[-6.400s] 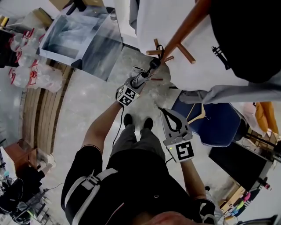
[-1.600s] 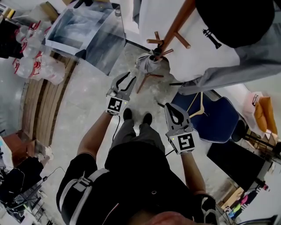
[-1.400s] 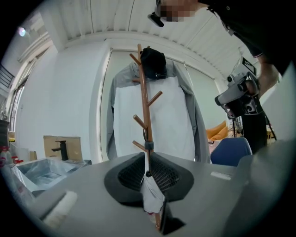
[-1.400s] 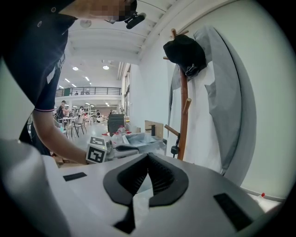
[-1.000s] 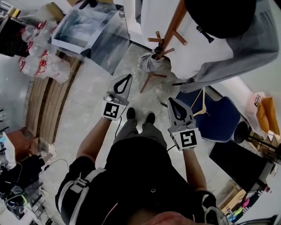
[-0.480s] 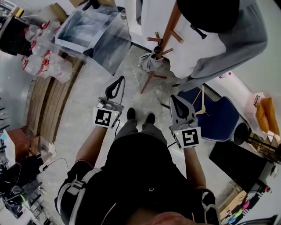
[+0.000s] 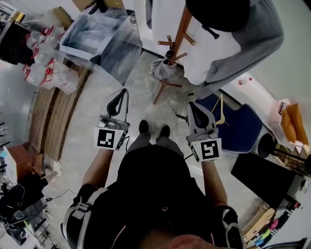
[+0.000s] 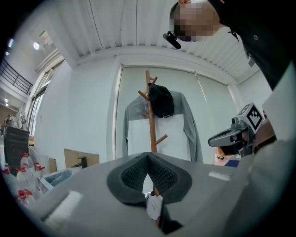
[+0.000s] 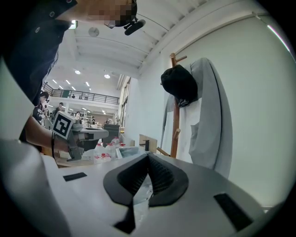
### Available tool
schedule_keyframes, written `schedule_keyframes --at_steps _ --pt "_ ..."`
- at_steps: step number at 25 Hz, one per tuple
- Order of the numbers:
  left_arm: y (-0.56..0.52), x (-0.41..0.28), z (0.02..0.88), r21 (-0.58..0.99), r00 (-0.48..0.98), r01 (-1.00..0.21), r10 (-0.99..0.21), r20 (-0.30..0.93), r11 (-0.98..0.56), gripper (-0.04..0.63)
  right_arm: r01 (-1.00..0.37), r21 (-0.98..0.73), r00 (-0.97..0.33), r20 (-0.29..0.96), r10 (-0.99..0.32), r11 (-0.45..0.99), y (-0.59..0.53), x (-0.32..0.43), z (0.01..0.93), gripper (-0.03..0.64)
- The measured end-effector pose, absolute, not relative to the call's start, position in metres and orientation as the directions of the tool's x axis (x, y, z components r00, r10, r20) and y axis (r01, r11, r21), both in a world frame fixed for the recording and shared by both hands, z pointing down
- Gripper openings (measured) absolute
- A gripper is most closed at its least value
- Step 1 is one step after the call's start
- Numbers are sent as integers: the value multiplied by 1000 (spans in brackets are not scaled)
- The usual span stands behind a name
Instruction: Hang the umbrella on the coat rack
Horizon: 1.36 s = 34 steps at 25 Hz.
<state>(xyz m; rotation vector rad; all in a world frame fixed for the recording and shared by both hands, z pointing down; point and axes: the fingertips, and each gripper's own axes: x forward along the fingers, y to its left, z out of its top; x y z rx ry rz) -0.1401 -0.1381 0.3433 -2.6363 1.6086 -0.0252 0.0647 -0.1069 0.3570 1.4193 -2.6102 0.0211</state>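
The folded grey umbrella (image 7: 161, 68) hangs from a low peg of the wooden coat rack (image 7: 179, 33), its black handle up at the peg. My left gripper (image 7: 124, 91) is shut and empty, well back from the rack and pointing level at it. My right gripper (image 7: 193, 104) is also shut and empty, beside it. In the left gripper view the rack (image 8: 151, 121) stands straight ahead past the left gripper (image 8: 148, 155), with the umbrella (image 8: 154, 206) low below the jaws. The right gripper view has the right gripper (image 9: 148, 156) and the rack (image 9: 175, 121) to the right.
A black cap (image 7: 216, 12) and a grey-and-white garment (image 7: 214, 46) hang on the rack. A clear plastic bin (image 7: 97, 36) and water bottles (image 7: 46, 68) lie to the left. A blue chair (image 7: 240, 129) with a wooden hanger stands to the right.
The left gripper let go of the umbrella, which stays hanging on the peg. Its jaws shut and it drew back. Both grippers have risen toward the camera over the last second.
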Motion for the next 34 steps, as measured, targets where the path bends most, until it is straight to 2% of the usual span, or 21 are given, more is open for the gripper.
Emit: schedule_keyframes --at_steps 14,34 --pt "-111 -149 329 -53 445 -894 -896 0 -444 -3 -845 115 -497 192 -846 522 -96 72 354 0" --pt "-98 -143 323 -65 466 -882 -885 11 -466 -2 -851 147 -481 171 -860 505 -92 79 345 0"
